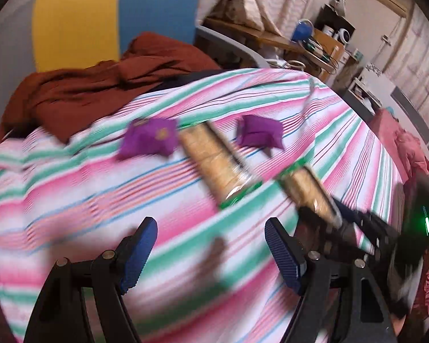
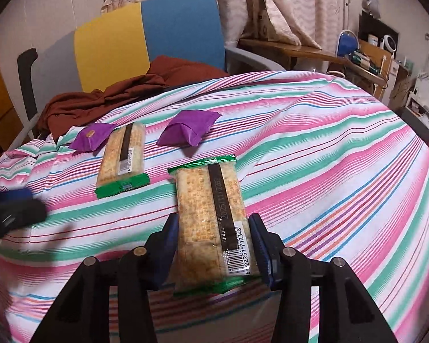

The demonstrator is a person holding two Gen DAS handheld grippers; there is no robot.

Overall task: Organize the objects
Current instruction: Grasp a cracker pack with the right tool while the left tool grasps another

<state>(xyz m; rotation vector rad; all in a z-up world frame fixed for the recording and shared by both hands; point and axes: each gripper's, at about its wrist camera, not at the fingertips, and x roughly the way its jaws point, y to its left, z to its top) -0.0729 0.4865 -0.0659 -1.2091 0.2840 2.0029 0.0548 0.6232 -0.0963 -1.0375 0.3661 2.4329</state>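
My right gripper is shut on a cracker pack with green ends, held just above the striped cloth; the pack also shows in the left wrist view. A second cracker pack lies on the cloth, also in the left wrist view. Two purple pouches lie beyond it: one at the left, one at the right. My left gripper is open and empty above the cloth, left of the right gripper; it also shows at the right wrist view's left edge.
A rust-brown garment is heaped at the cloth's far left edge, before a yellow-and-blue chair back. A wooden desk with clutter stands at the back right. A pink fabric lies off the right edge.
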